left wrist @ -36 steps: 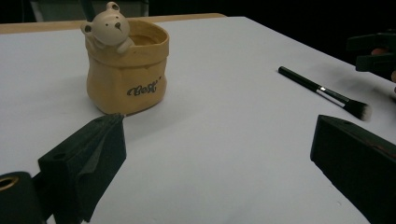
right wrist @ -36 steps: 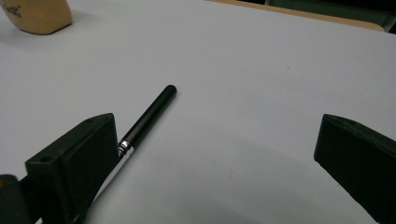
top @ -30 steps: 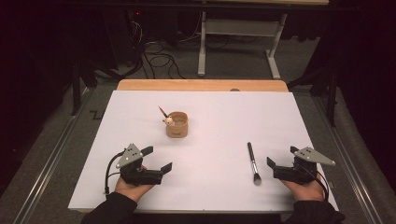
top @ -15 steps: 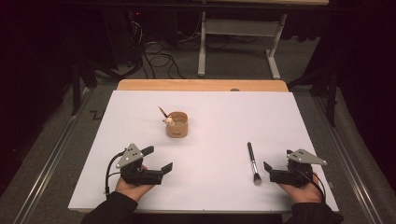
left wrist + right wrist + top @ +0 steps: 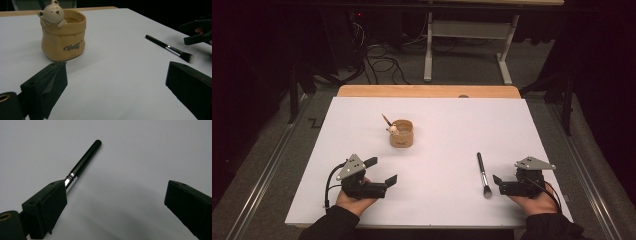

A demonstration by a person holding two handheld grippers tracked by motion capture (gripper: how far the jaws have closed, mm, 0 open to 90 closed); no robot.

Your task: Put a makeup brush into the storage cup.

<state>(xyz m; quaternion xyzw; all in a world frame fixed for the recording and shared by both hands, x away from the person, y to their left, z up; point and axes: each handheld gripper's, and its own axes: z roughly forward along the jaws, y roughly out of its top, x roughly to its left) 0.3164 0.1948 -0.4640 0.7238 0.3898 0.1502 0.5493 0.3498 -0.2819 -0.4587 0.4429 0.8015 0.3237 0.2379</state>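
Right gripper (image 5: 496, 183): resting low on the sheet at the near right, held in a hand (image 5: 534, 200); jaws gaping wide, gripping nothing; pointing left toward the brush.
Brush (image 5: 482, 174): lying flat on the sheet just left of the right gripper, handle pointing away from the person, bristles nearest the person; in the right gripper view (image 5: 82, 163) running up and right from behind the left jaw, silver ferrule showing at that jaw's tip; whether touching the jaw, impossible to tell.
Left gripper (image 5: 382, 171): sitting at the near left in the other hand (image 5: 354, 200), jaws spread wide with nothing between, facing right across the sheet.
Pot (image 5: 401, 133): standing upright near the sheet's middle, well apart from both grippers; tan, sack-shaped, a small bear figure leaning over its rim, lettering on its side in the left gripper view (image 5: 63, 35); a dark stick poking up from it at the back left.
Sheet (image 5: 452, 125): white, covering the table.
Table (image 5: 427, 91): wooden edge showing along the far side.
Left gripper view: brush (image 5: 170, 48) lying off to the right, beyond it the right gripper (image 5: 192, 33) at the frame's edge.
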